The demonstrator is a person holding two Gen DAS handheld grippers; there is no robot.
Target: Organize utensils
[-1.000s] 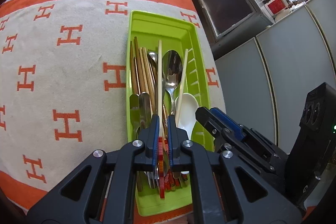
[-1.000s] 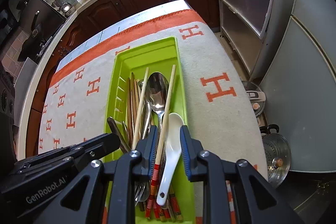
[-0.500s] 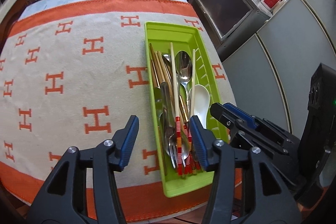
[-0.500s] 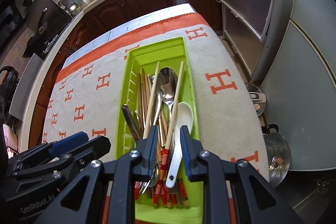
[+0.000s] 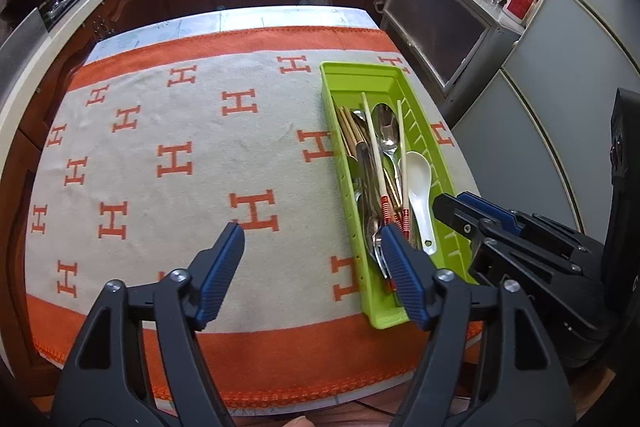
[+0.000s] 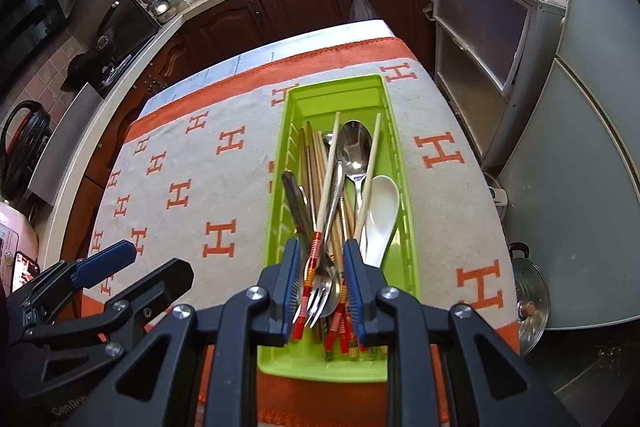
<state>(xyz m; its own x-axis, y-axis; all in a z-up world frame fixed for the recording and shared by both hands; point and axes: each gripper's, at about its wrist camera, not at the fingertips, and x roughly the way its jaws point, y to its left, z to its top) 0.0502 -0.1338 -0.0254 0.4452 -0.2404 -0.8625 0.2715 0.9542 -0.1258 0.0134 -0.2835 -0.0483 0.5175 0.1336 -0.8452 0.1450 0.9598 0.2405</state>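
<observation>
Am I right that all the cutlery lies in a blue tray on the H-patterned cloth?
Not quite: the tray is green, not blue, as the right wrist view shows. The cutlery does all lie in it, on the H-patterned cloth.

A table was covered by a beige cloth with orange H letters and orange border. A long lime-green plastic tray rested on the cloth's right side.
</observation>
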